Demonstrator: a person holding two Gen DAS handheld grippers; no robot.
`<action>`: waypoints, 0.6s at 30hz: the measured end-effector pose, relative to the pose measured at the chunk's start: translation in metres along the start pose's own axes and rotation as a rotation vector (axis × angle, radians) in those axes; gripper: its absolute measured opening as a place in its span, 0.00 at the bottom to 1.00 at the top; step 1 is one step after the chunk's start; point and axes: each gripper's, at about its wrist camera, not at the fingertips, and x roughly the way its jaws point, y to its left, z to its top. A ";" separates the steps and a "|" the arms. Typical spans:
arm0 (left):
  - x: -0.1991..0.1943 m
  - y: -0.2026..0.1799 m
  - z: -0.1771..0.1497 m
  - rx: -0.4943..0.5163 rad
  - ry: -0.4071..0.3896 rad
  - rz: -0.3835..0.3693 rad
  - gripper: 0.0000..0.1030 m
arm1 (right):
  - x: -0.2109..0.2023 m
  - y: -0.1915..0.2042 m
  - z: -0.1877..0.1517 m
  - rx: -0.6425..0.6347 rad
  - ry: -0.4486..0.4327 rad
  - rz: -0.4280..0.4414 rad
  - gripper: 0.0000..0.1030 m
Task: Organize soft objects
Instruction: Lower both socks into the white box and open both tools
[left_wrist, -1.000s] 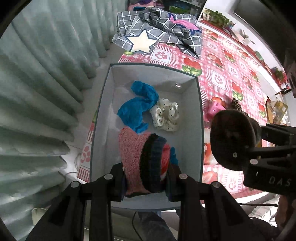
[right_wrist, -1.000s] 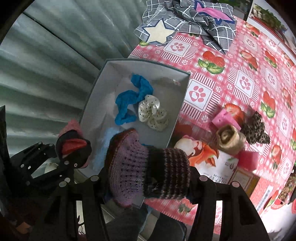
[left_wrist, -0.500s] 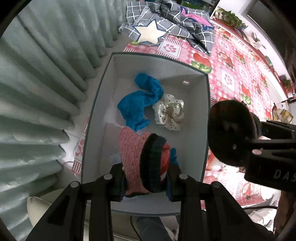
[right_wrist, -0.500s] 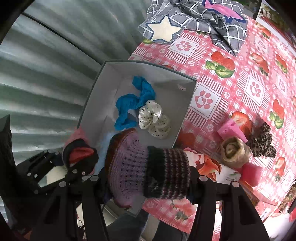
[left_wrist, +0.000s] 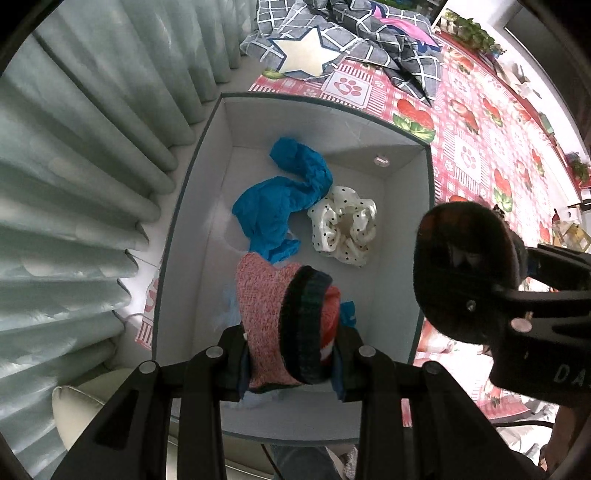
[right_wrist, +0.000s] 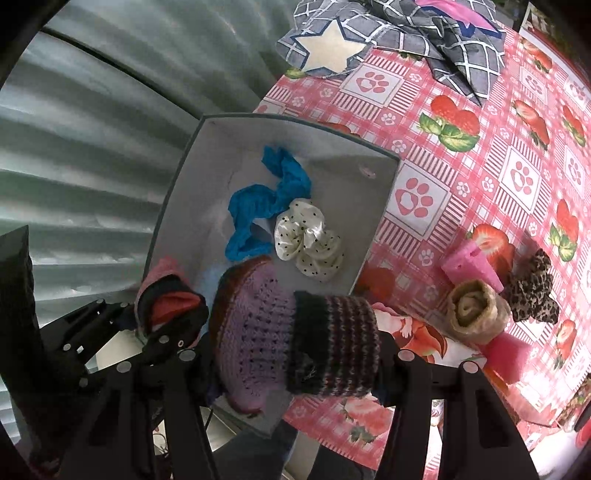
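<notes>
My left gripper (left_wrist: 291, 354) is shut on a pink knit sock with a dark cuff (left_wrist: 266, 314), held over the near end of the open grey box (left_wrist: 317, 114). That same sock (right_wrist: 170, 295) shows at the left of the right wrist view. My right gripper (right_wrist: 295, 354) is shut on a purple knit sock with a striped dark cuff (right_wrist: 269, 339), over the box's near right corner. In the left wrist view it appears as a dark mass (left_wrist: 465, 266) at the right. Inside the box lie a blue cloth (left_wrist: 280, 199) and a white dotted scrunchie (left_wrist: 343, 229).
A pale curtain (left_wrist: 74, 184) hangs left of the box. On the pink tablecloth (right_wrist: 480, 166) lie a grey checked cloth with a star (right_wrist: 369, 40), a pink block (right_wrist: 469, 262), a beige roll (right_wrist: 472, 310) and a leopard scrunchie (right_wrist: 532, 291).
Both grippers have sunk toward the box with their socks, so the box looks larger. Neither grip has changed.
</notes>
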 end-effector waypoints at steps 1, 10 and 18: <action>0.001 0.001 0.002 -0.003 0.002 0.000 0.35 | 0.000 0.001 0.001 -0.004 0.000 0.000 0.58; 0.005 0.003 0.013 -0.043 -0.007 -0.022 0.47 | 0.007 0.009 0.018 -0.035 0.010 -0.010 0.60; -0.007 0.006 0.019 -0.073 -0.063 -0.064 0.81 | 0.005 0.007 0.030 -0.030 0.006 -0.016 0.86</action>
